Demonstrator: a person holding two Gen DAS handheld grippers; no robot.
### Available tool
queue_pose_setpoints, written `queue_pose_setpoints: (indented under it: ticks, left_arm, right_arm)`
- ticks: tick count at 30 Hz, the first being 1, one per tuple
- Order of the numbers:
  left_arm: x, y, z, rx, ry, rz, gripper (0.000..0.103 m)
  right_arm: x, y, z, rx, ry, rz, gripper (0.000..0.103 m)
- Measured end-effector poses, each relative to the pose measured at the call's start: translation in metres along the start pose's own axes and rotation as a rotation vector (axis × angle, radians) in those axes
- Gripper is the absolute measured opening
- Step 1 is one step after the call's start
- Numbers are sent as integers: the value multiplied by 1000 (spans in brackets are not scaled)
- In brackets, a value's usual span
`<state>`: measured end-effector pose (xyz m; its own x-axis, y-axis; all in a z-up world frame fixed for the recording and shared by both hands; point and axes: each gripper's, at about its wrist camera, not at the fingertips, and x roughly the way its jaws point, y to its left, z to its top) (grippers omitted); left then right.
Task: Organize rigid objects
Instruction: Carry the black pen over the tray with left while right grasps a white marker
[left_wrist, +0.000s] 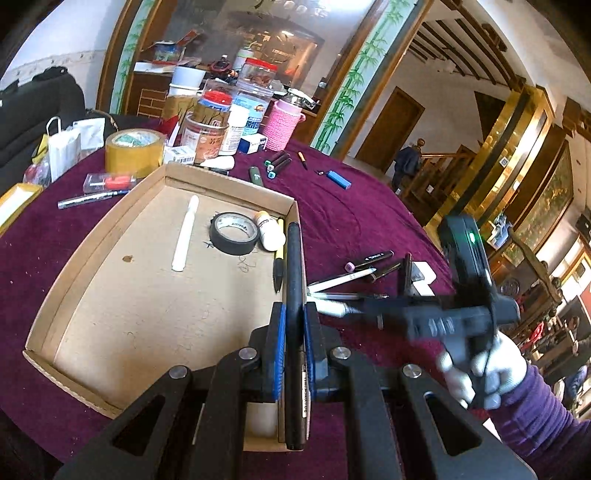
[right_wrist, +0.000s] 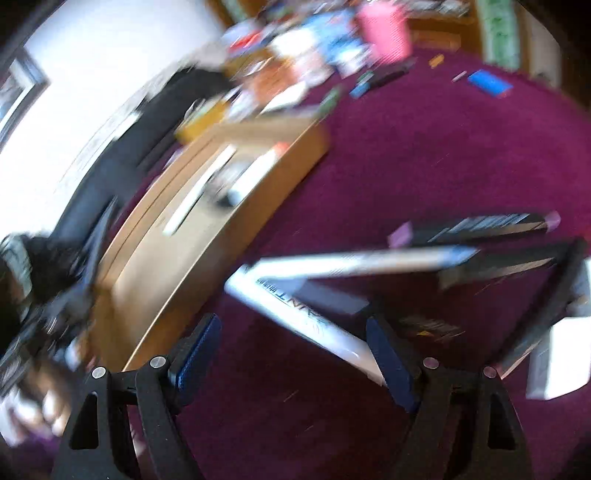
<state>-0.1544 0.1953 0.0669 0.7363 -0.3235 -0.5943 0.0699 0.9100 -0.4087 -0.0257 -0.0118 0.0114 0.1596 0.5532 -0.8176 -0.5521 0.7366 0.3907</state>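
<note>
My left gripper (left_wrist: 294, 314) is shut on a long black marker (left_wrist: 294, 266), which points forward along the right wall of the cardboard tray (left_wrist: 110, 236). Inside the tray lie a white stick (left_wrist: 185, 233), a black tape roll (left_wrist: 234, 233), a small white bottle (left_wrist: 270, 234) and a yellow-and-black pen (left_wrist: 278, 267). To the right of the tray, loose pens (left_wrist: 351, 277) lie on the purple cloth. My right gripper (right_wrist: 291, 350) is open, with a white pen (right_wrist: 303, 317) on the cloth beneath its fingers. That view is badly blurred.
Jars and bottles (left_wrist: 218, 122), a brown tape roll (left_wrist: 135, 149), a pink knitted holder (left_wrist: 282, 125), dark markers (left_wrist: 277, 164) and a blue lighter (left_wrist: 339, 180) crowd the far side of the table. A white box (left_wrist: 423, 275) lies by the loose pens. A gloved hand (left_wrist: 491, 365) holds the right gripper.
</note>
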Motion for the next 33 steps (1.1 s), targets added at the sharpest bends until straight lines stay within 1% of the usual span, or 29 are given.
queue_pose_setpoints:
  ticks: [1, 2, 4, 6, 7, 9, 10, 11, 12, 14, 15, 19, 21, 25, 29, 31, 33]
  left_arm:
    - [1, 1, 0, -2, 1, -2, 9]
    - [1, 2, -1, -4, 3, -4, 9]
    - [3, 3, -1, -9, 7, -9, 9]
    - [2, 5, -2, -13, 8, -8, 9]
    - [1, 5, -3, -15, 7, -5, 9]
    - [0, 8, -2, -21, 4, 7, 9]
    - [-1, 10, -1, -26, 3, 12, 9]
    - [-2, 12, -1, -32, 1, 18, 9]
    - [-3, 14, 0, -35, 0, 24, 9]
    - [-4, 19, 3, -44, 1, 38, 9]
    - [-5, 22, 5, -48, 4, 46, 9]
    - [-1, 41, 21, -62, 36, 109, 9]
    - [4, 49, 32, -54, 54, 153, 9]
    - [19, 64, 58, -33, 82, 231, 9]
    - [47, 84, 79, -61, 149, 258, 9]
    - [67, 93, 85, -70, 192, 275, 9]
    - [85, 100, 89, -73, 229, 294, 9]
  right_arm:
    - [6, 7, -3, -23, 37, 11, 85]
    - [8, 20, -8, -87, 38, -48, 86]
    - [12, 32, -11, -137, 56, -93, 85]
    - [15, 42, -12, -172, 51, -127, 83]
    - [17, 46, -12, -185, 45, -151, 80]
    - [24, 55, -11, -221, 33, -224, 51]
    - [26, 56, -12, -231, 20, -261, 42]
    - [25, 58, -11, -240, 2, -291, 30]
    - [24, 57, -12, -235, -13, -294, 22]
    - [18, 48, -14, -188, -34, -254, 17]
    - [15, 42, -14, -165, -46, -238, 16]
    - [-4, 32, -17, -79, -107, -156, 16]
    - [-20, 31, -16, -42, -151, -95, 16]
    - [-44, 35, -2, 7, -206, 26, 16]
    - [-49, 42, 13, 45, -217, 124, 16]
    - [-45, 46, 21, 68, -207, 169, 16]
    - [-34, 52, 33, 88, -192, 194, 17]
